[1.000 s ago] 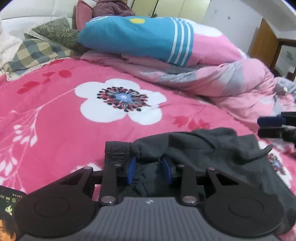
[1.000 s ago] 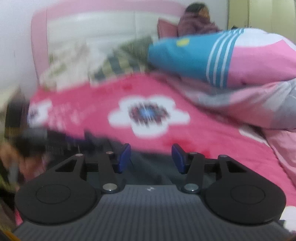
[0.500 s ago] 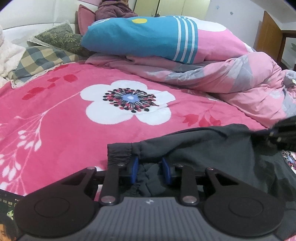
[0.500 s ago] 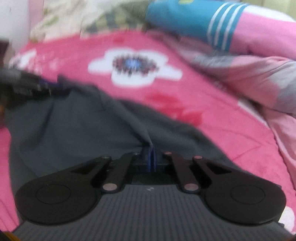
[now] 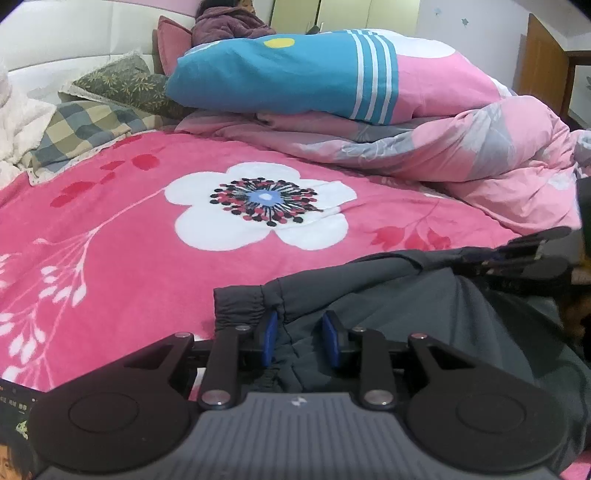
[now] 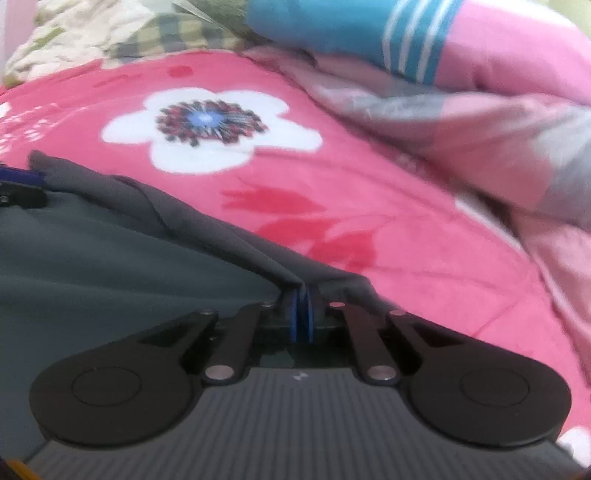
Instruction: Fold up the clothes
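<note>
A dark grey garment (image 5: pixel 406 302) with a gathered elastic hem lies on the pink bed cover, pulled taut between both grippers. In the left wrist view my left gripper (image 5: pixel 300 338) holds the bunched hem between its blue pads (image 5: pixel 269 338), shut on the cloth. My right gripper (image 5: pixel 532 254) shows at the right edge of that view, on the garment's far end. In the blurred right wrist view the right gripper (image 6: pixel 301 317) has its blue pads pressed together on a fold of the garment (image 6: pixel 92 251). The left gripper (image 6: pixel 18 184) is at that view's left edge.
The bed carries a pink blanket (image 5: pixel 129 258) with a large white flower. Heaped blue and pink quilts (image 5: pixel 332 81) lie behind and to the right. Checked and patterned pillows (image 5: pixel 81 129) sit at the back left. A person in a purple jacket (image 5: pixel 229 26) is by the headboard.
The right gripper went from open to shut on the garment's edge and drew it out to the right. The cloth now spans both grippers. The left pads narrowed on the hem.
</note>
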Tool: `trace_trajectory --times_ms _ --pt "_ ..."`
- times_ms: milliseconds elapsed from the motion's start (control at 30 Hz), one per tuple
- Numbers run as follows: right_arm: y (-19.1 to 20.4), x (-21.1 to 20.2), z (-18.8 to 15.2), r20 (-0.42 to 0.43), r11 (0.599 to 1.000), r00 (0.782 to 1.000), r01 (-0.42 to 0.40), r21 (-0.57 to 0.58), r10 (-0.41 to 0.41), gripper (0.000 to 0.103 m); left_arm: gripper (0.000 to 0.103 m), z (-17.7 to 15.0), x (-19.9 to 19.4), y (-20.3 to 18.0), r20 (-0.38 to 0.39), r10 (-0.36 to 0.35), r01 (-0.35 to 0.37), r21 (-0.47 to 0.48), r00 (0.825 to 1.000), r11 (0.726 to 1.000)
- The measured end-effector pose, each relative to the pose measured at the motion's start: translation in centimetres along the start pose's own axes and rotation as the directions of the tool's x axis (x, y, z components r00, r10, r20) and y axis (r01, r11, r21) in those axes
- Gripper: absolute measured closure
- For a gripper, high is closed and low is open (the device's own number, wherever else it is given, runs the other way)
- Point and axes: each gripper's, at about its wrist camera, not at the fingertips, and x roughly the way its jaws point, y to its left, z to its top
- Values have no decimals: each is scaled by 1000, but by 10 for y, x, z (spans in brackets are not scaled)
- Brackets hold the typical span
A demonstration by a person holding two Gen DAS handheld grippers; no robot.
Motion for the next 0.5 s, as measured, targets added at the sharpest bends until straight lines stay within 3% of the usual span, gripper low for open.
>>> trace_trajectory --times_ms 133,200,333,500 --pt "-37 -43 -27 61 986 997 26 166 -37 56 74 1 0 2 -3 -6 6 -4 1000 1000" --pt "-56 -65 -40 89 968 994 35 248 -59 47 74 1 1 3 -4 -10 10 -15 1000 1000" --pt "-93 -108 -67 139 912 984 43 407 -109 45 74 -1 0 4 1 -14 14 -20 1000 1000" --pt "-139 -162 -101 187 807 966 37 590 -181 48 74 -2 0 8 6 -31 31 -30 1000 999"
